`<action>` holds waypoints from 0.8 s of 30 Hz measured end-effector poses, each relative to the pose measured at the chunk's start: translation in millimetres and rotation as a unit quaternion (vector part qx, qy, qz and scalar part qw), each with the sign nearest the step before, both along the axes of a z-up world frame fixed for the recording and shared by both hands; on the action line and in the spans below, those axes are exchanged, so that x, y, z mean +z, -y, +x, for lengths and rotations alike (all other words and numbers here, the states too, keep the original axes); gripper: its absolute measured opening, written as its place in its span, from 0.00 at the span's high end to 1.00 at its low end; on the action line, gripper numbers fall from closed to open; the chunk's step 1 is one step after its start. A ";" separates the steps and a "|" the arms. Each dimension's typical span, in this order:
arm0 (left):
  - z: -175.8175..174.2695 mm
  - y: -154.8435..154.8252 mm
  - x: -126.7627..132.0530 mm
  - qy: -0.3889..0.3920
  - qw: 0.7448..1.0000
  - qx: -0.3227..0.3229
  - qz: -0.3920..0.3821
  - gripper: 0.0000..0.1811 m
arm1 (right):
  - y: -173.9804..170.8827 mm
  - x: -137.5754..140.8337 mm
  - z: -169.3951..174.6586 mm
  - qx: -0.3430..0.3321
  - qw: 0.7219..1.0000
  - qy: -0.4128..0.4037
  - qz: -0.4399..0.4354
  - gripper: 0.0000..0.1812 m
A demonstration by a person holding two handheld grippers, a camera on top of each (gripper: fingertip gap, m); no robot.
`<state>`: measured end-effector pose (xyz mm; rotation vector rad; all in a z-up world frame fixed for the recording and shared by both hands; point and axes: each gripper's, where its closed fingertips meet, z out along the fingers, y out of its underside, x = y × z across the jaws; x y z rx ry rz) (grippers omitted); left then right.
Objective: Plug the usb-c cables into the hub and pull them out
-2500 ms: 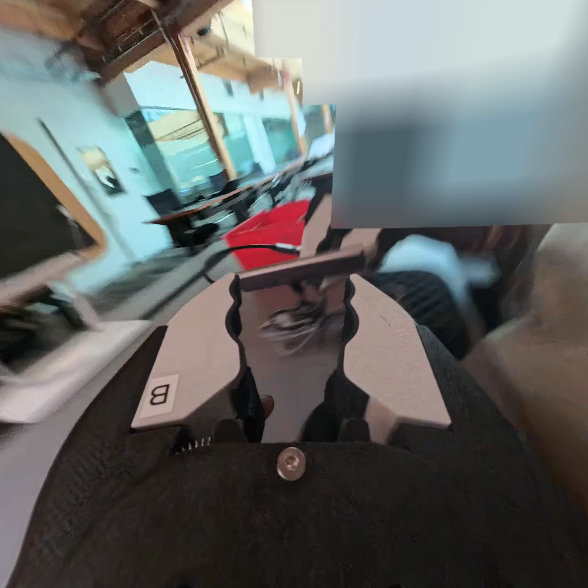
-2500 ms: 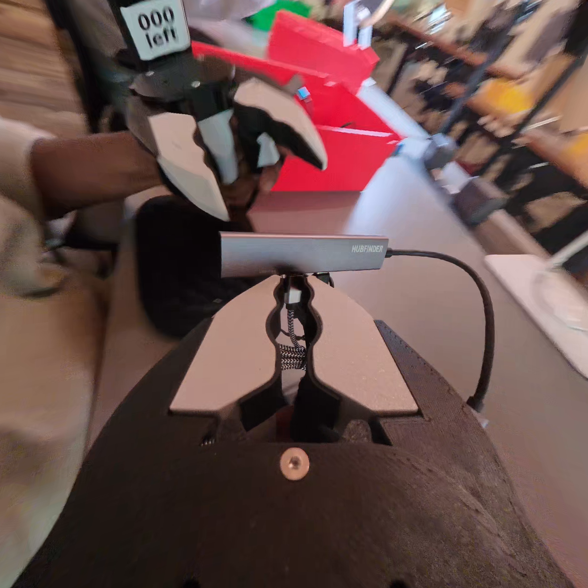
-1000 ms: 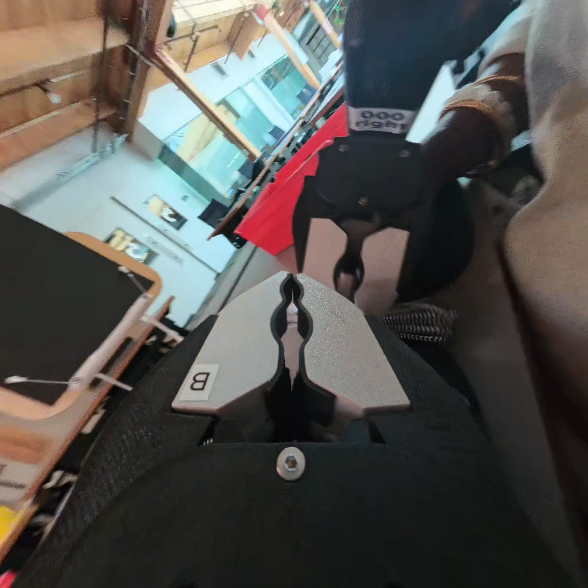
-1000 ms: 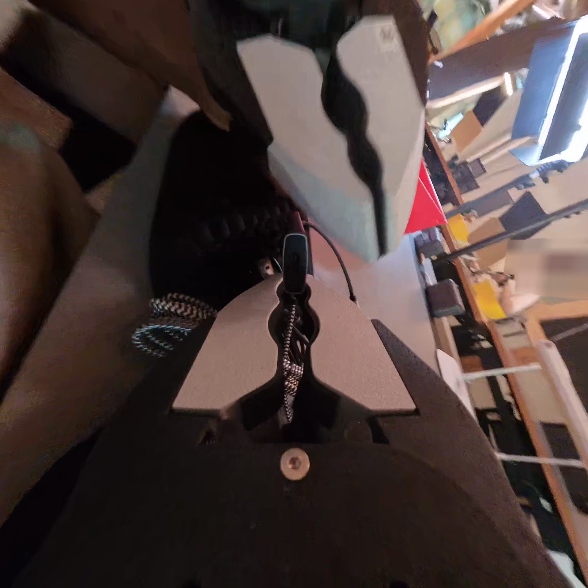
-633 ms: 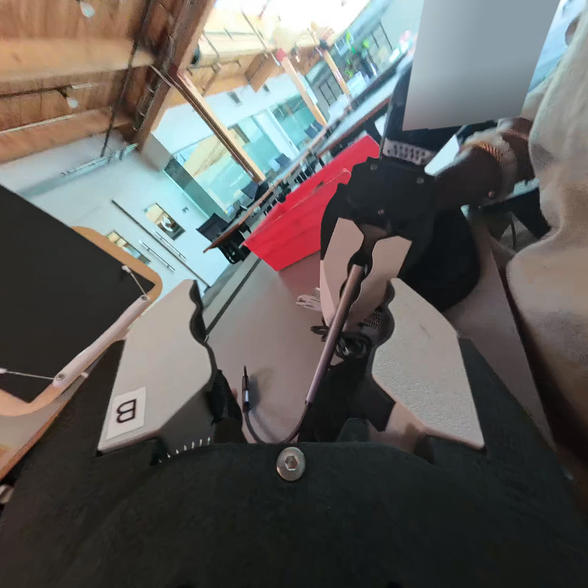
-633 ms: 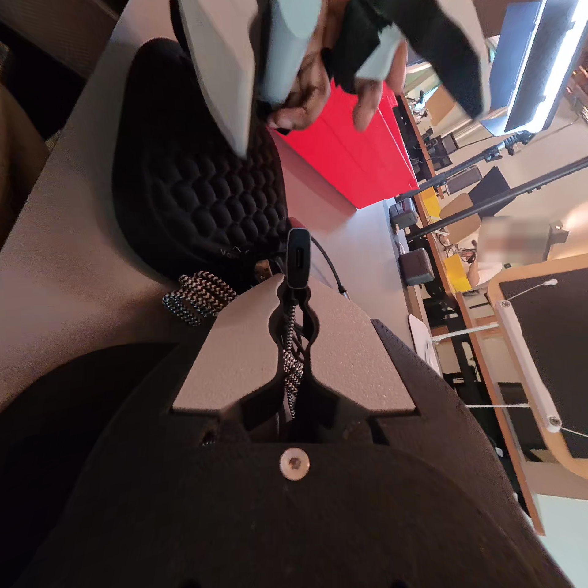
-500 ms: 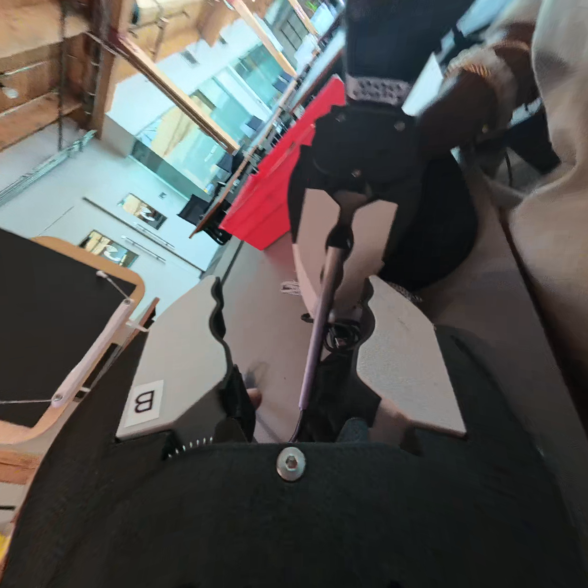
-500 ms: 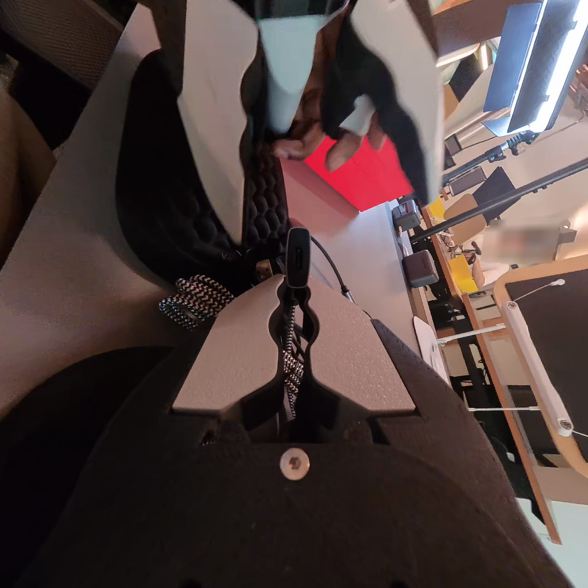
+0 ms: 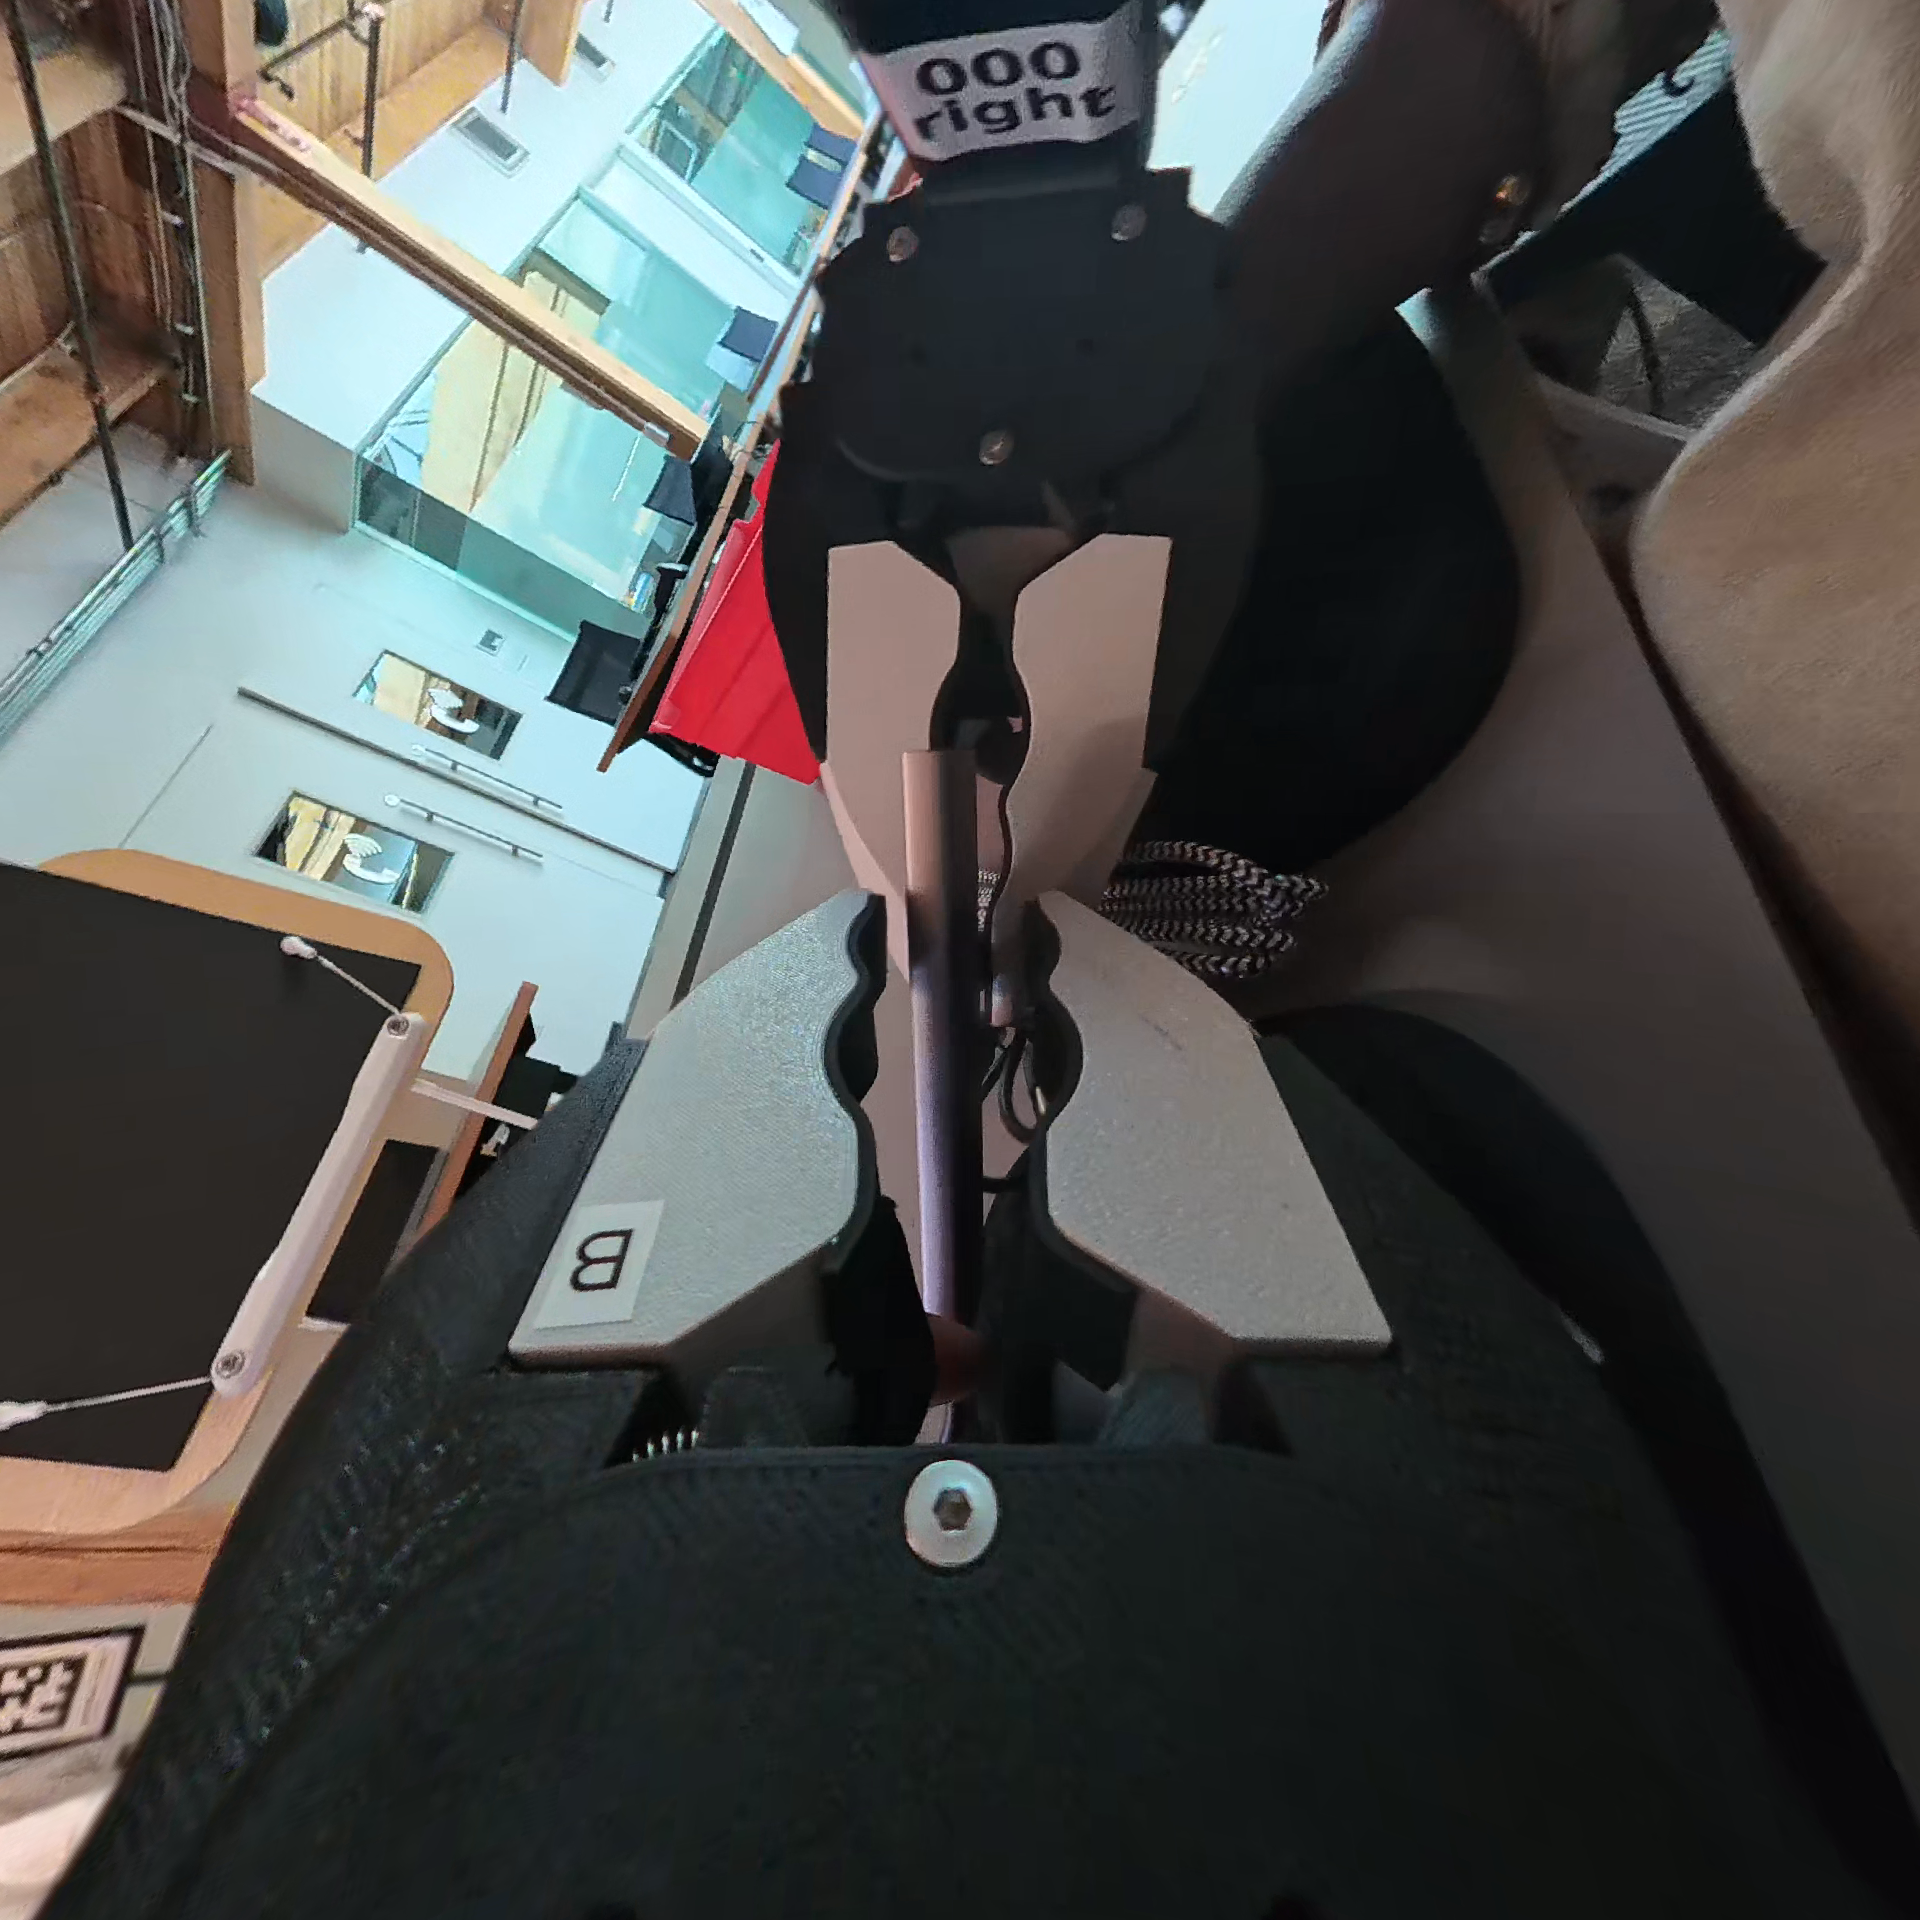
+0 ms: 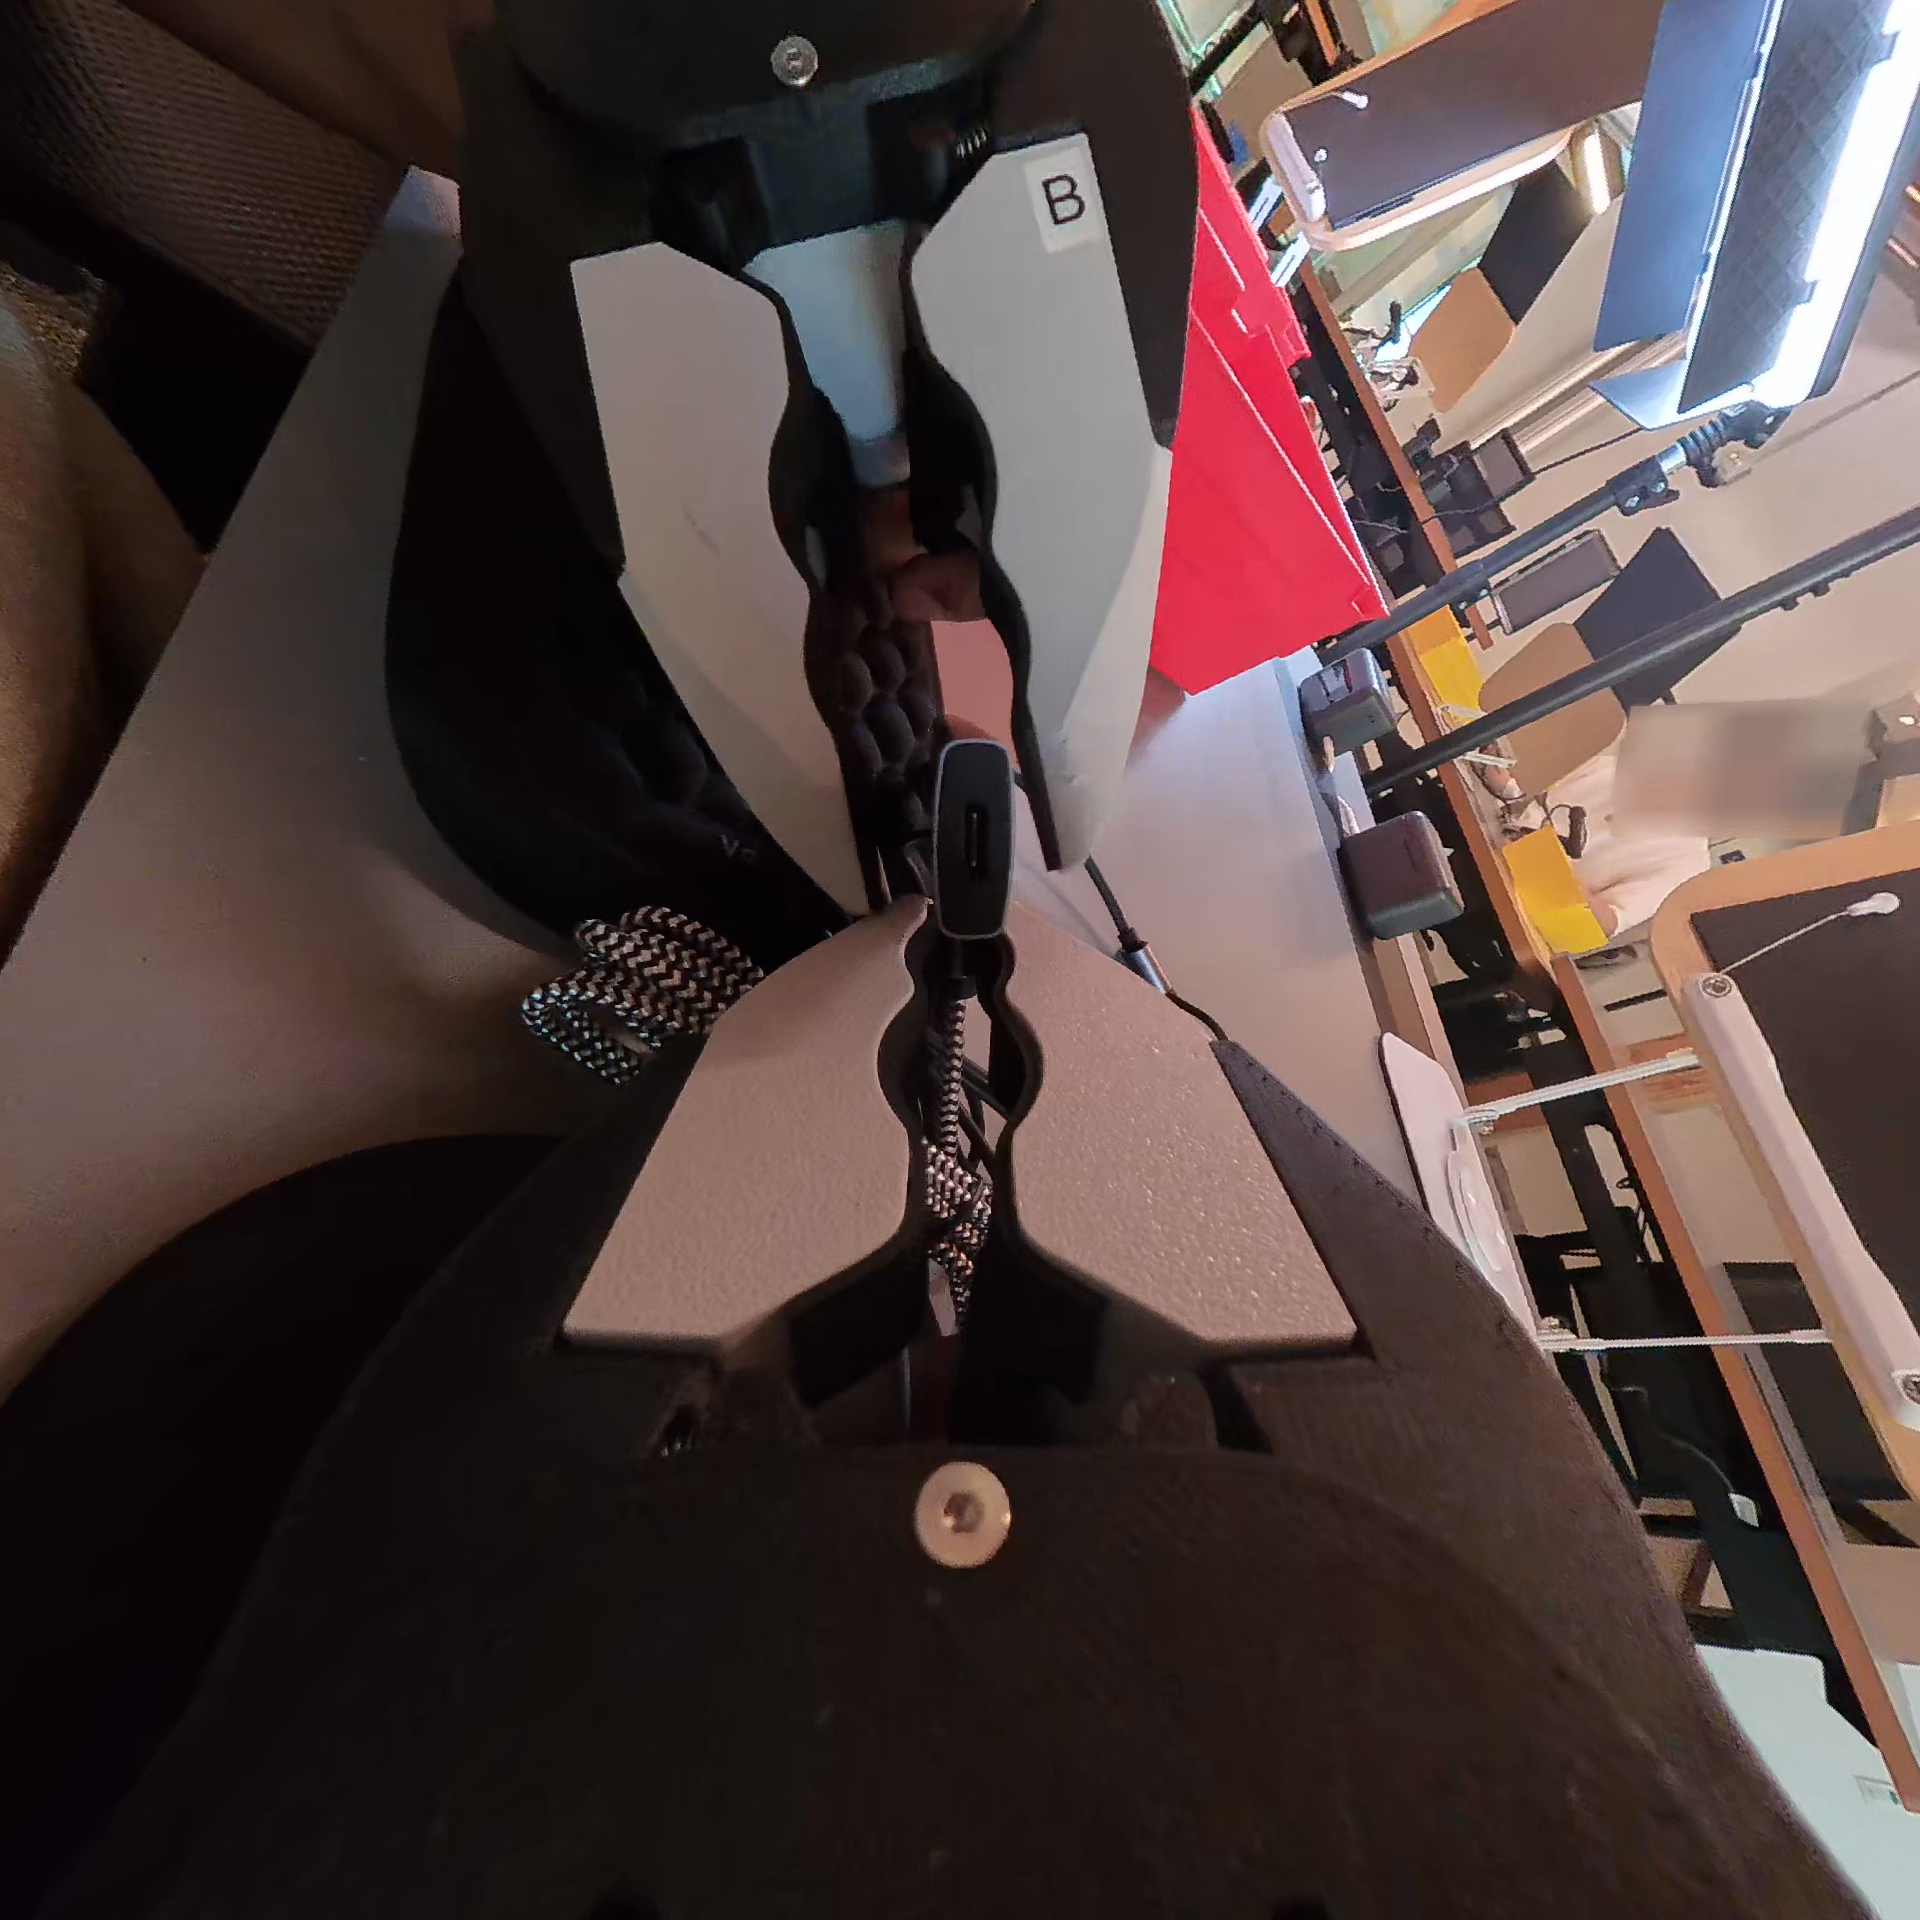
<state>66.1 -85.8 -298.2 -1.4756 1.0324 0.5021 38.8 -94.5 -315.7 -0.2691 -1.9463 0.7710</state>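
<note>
Left wrist view, nearest first: the left tongs stand part-open, and the slim grey metal hub runs lengthwise down the gap between them, its long axis in line with the fingers. The left finger lies close along the hub's flank; the right finger stands a little off it. Whether either pad actually presses the hub I cannot tell, so the grip reads as loose or not yet made.

Beyond the hub's far end, the right tongs point back toward the left ones, tip to tip. They are nearly closed, pinching the black-and-white braided usb-c cable just behind its plug. The plug end is seated in the hub's side, as far as the right wrist view shows; the hub's end face with its slot port looks straight at that camera.

A bundled coil of the same braided cable lies on the pale grey bench to the right, next to a black quilted pad. Red bins sit farther back.

Judgement: the coming move turns on the hub's long axis matching the left tongs' axis. The left tongs are nearer to the hub body and should clamp it; the right tongs then pull the plug straight away, crosswise to that axis. A skewed pull risks twisting the hub out of a weak grip.
</note>
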 end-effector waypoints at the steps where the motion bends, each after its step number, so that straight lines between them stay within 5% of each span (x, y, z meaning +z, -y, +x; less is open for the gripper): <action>1: 2.1 0.2 -1.0 -0.007 1.000 -0.007 -0.002 0.87 | 0.3 -0.6 0.1 0.001 1.000 0.001 0.003 0.97; 9: 18.6 2.6 -11.3 -0.013 0.996 -0.059 -0.060 0.89 | 5.1 -6.0 3.6 0.011 0.998 -0.009 0.055 0.97; 10: 17.5 3.0 -8.7 -0.011 0.997 -0.055 -0.055 0.96 | 6.7 -6.4 3.9 0.013 0.997 -0.019 0.070 0.97; 17: 9.5 6.6 7.0 0.030 0.999 -0.023 -0.014 0.96 | 9.5 5.9 0.4 0.013 0.997 -0.038 0.069 0.97; 24: -1.7 20.8 -6.6 -0.008 0.999 0.035 -0.033 0.96 | 13.7 -5.4 -4.0 0.030 0.993 -0.027 0.111 0.96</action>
